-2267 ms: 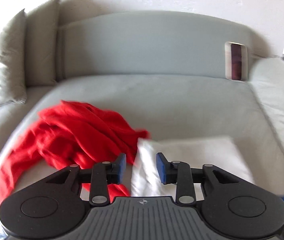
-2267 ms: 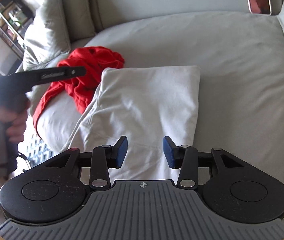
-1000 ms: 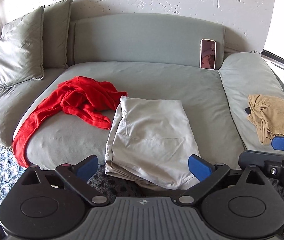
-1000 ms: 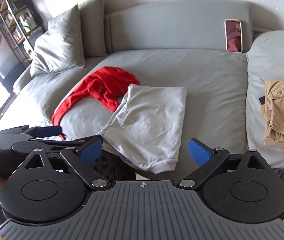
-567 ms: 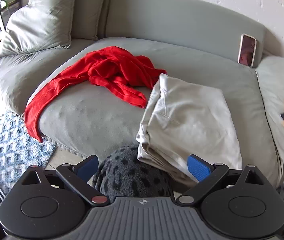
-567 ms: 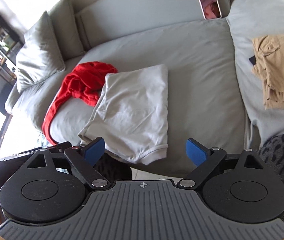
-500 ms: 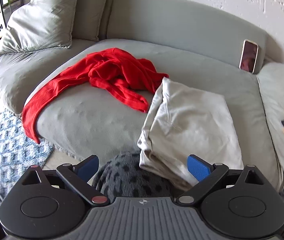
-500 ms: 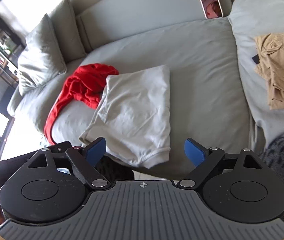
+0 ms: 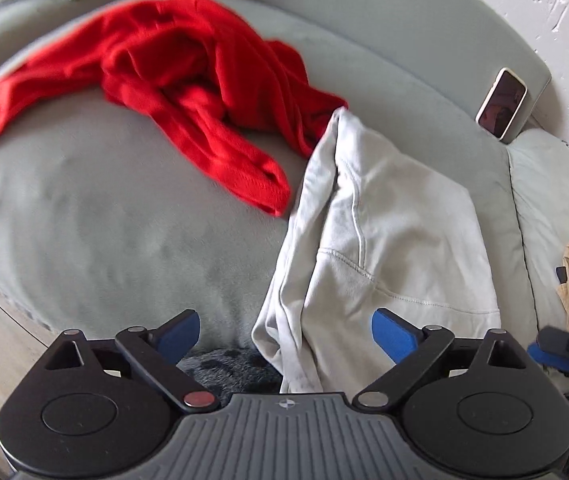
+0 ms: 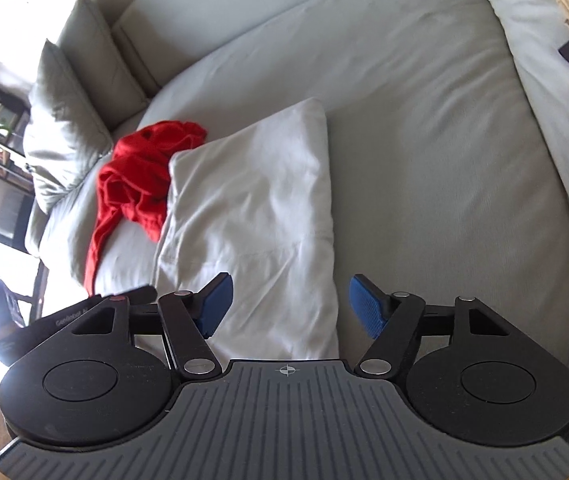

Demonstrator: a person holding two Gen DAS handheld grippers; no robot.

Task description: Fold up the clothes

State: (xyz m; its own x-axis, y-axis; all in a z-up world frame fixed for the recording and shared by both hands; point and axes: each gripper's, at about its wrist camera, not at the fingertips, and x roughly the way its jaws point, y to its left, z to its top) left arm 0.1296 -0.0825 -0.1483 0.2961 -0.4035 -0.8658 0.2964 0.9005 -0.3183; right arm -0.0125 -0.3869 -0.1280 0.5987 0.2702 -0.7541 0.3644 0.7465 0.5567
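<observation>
Both the left gripper [image 9: 284, 334] and right gripper [image 10: 288, 306] are hovering with fingers spread wide, empty, over the folded grey garment [image 10: 252, 216] at frame centre.

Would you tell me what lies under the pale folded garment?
The pale folded garment rests on the grey sofa cushion; its far corner overlaps the red garment. Anything beneath is hidden.

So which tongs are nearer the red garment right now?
Left. The left tongs hang open just before the red garment; the right tongs are open over the folded grey garment, farther away.
</observation>
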